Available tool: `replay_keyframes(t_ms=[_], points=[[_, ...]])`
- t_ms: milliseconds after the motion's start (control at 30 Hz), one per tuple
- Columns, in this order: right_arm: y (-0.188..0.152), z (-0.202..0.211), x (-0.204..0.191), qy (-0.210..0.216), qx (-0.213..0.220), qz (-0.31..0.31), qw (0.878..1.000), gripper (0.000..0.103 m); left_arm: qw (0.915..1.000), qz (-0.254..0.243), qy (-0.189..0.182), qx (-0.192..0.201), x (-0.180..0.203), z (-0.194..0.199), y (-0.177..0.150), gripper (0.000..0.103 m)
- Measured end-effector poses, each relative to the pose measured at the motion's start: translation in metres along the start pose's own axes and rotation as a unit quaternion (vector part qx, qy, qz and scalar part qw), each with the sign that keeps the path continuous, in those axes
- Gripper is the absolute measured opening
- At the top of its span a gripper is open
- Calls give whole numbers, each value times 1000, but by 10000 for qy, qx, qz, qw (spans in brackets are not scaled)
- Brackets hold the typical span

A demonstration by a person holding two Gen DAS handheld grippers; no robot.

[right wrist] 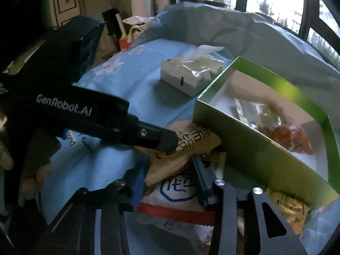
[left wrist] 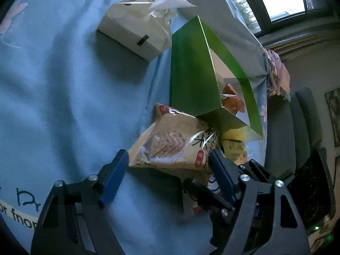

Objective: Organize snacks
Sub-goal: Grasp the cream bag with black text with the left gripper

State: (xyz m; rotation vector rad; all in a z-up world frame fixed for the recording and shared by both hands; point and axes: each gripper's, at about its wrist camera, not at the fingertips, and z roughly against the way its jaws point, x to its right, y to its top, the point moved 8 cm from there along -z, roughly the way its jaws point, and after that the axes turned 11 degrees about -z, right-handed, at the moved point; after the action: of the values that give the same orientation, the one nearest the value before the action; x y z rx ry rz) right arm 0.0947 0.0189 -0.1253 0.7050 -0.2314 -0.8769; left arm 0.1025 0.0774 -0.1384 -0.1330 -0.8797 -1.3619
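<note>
The blue cloth [left wrist: 53, 85] lies bare across the left half of the left wrist view, giving open passage there. At upper centre the tissue box [left wrist: 131, 31] blocks the way, and just right of it the green box [left wrist: 191, 74] stands as a tall wall. Its open top [right wrist: 265, 110] is free from above, apart from an orange packet [right wrist: 286, 136] inside. At lower centre, snack bags [right wrist: 180, 191] crowd against the green wall, and the left tool [right wrist: 165, 142] reaches across them.
</note>
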Motion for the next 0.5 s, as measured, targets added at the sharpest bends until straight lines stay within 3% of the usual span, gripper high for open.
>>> replay_keyframes(t_ms=[167,400,467,500], points=[[-3,2,0,39,82,-14,10000,35,9998,-52,-184,67,6,2,3,57],[-3,8,-3,214,197,-94,9995,33,9994,-92,-315,69,7,8,-1,55],[-3,11,-5,319,238,-132,9991,17,9995,-107,-269,88,6,10,-2,55],[-3,15,-7,395,283,-122,9987,17,9996,-88,-268,85,5,10,-2,55]])
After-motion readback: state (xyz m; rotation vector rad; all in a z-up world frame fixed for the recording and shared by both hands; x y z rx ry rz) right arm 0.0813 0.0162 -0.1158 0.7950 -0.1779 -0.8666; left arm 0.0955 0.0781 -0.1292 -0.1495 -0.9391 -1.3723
